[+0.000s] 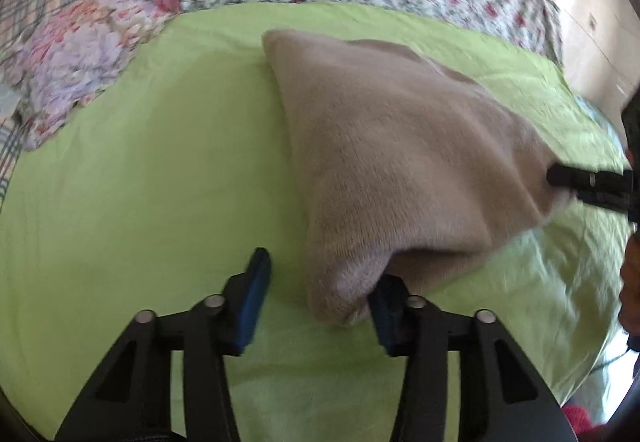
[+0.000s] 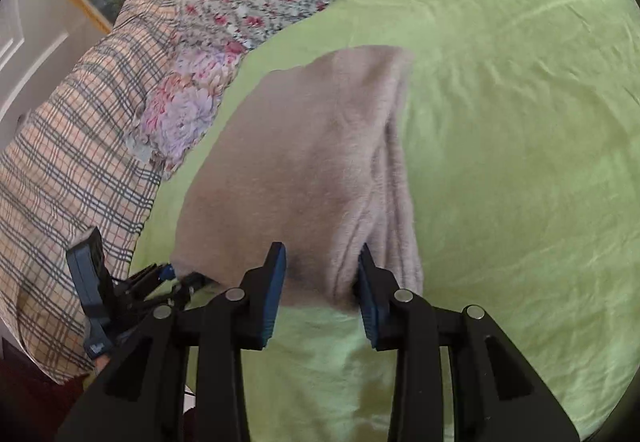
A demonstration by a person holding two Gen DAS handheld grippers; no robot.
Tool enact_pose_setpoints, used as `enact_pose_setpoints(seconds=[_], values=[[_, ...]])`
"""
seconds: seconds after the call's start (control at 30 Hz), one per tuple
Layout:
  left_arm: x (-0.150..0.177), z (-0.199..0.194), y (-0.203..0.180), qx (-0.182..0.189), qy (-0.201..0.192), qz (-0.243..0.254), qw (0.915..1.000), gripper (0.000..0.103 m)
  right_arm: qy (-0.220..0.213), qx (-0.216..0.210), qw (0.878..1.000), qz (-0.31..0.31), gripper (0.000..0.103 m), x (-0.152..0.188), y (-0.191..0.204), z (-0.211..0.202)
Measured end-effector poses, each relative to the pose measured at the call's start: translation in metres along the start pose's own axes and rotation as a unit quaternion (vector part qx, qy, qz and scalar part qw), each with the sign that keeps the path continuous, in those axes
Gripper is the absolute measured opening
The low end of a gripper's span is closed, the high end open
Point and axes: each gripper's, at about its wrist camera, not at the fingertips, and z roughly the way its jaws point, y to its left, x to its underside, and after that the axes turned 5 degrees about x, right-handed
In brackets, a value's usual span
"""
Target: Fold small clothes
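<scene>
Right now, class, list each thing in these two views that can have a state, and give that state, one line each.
Beige garment: folded over, lying on the sheet.
Left gripper: open, garment corner between its fingers.
Right gripper: open, astride the garment's near edge.
Green sheet: spread flat, lightly creased.
Floral pillow: lying at the sheet's edge.

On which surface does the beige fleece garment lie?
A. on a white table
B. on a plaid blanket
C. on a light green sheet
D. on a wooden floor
C: the beige fleece garment rests on the light green sheet, while the plaid blanket lies beside it at the edge.
</scene>
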Motion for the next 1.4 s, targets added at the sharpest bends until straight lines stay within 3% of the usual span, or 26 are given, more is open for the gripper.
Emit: enact_pose_setpoints(seconds=[0.1, 0.17, 0.23, 0.27, 0.3, 0.37, 0.47, 0.53, 0.63, 0.7, 0.73, 0.87, 1.03, 1.13, 1.2, 1.4], values=[[-0.001, -0.002, -0.004, -0.019, -0.010, -0.005, 0.9998, 0.034, -0.006, -0.004, 1.000, -0.030, 0.038, 0.004, 0.008, 0.000], [0.000, 0.002, -0.007, -0.024, -0.006, -0.003, 0.9997, 0.023, -0.004, -0.004, 0.998, -0.057, 0.038, 0.008, 0.013, 0.003], [0.001, 0.003, -0.009, -0.018, -0.002, -0.004, 0.9998, 0.018, 0.020, 0.004, 0.996, -0.084, 0.036, 0.011, 0.014, 0.013], [0.001, 0.003, -0.010, -0.024, -0.005, 0.004, 0.9997, 0.015, 0.043, 0.005, 0.994, -0.096, 0.015, 0.010, 0.013, 0.018], [0.000, 0.002, -0.011, -0.029, -0.006, 0.010, 0.9995, 0.014, 0.048, 0.005, 0.994, -0.100, 0.007, 0.007, 0.012, 0.017], [-0.002, -0.003, -0.008, -0.037, -0.008, 0.007, 0.9993, 0.012, 0.030, -0.038, 0.994, -0.094, 0.007, -0.008, 0.004, -0.005], [-0.001, -0.007, -0.006, -0.035, -0.011, 0.006, 0.9993, 0.011, 0.013, -0.057, 0.994, -0.090, 0.007, -0.027, -0.012, -0.031], [0.002, -0.003, -0.013, -0.041, -0.004, 0.016, 0.9990, 0.009, 0.037, -0.035, 0.994, -0.101, 0.007, -0.030, -0.016, -0.026], [0.004, -0.002, -0.016, -0.045, 0.001, 0.016, 0.9988, 0.009, 0.075, -0.034, 0.991, -0.110, 0.007, -0.021, -0.014, -0.015], [0.006, -0.001, -0.007, -0.023, 0.012, -0.004, 0.9997, 0.009, 0.120, 0.028, 0.984, -0.131, 0.007, -0.006, -0.019, 0.008], [0.007, 0.000, -0.005, -0.016, 0.015, -0.007, 0.9997, 0.009, 0.129, 0.030, 0.983, -0.126, 0.007, -0.003, -0.022, 0.013], [0.009, -0.001, -0.008, -0.009, 0.024, 0.004, 0.9997, 0.009, 0.126, 0.033, 0.987, -0.098, 0.006, -0.002, -0.028, 0.011], [0.007, -0.003, -0.002, 0.035, 0.048, 0.007, 0.9982, 0.011, 0.142, 0.047, 0.985, -0.085, 0.006, 0.000, -0.029, 0.014], [0.004, -0.025, 0.010, 0.086, 0.046, -0.003, 0.9952, 0.014, 0.131, 0.060, 0.987, -0.077, 0.012, -0.002, -0.027, -0.005], [-0.002, -0.042, 0.020, 0.117, 0.035, -0.003, 0.9925, 0.014, 0.112, 0.090, 0.987, -0.068, 0.036, -0.009, -0.029, -0.021], [-0.062, -0.039, 0.031, 0.150, -0.011, 0.006, 0.9886, 0.017, -0.002, 0.077, 0.997, -0.023, 0.039, -0.060, -0.012, -0.041]])
